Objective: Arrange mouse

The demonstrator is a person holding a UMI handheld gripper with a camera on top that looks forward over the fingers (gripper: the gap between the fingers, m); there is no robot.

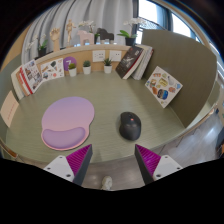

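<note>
A dark grey computer mouse [130, 125] lies on the wooden desk [100, 100], just to the right of a lilac mouse pad [66, 121] with a wrist rest. My gripper [112, 162] hovers above the desk's near part. Its fingers, with magenta pads [78, 160], are wide apart with nothing between them. The mouse sits just beyond the right finger [148, 160], apart from it.
Small potted plants [86, 66] and upright books and cards [30, 76] line the back of the desk. A picture card [163, 86] leans on the olive partition at the right. Bare desk surface lies between the mouse and the back row.
</note>
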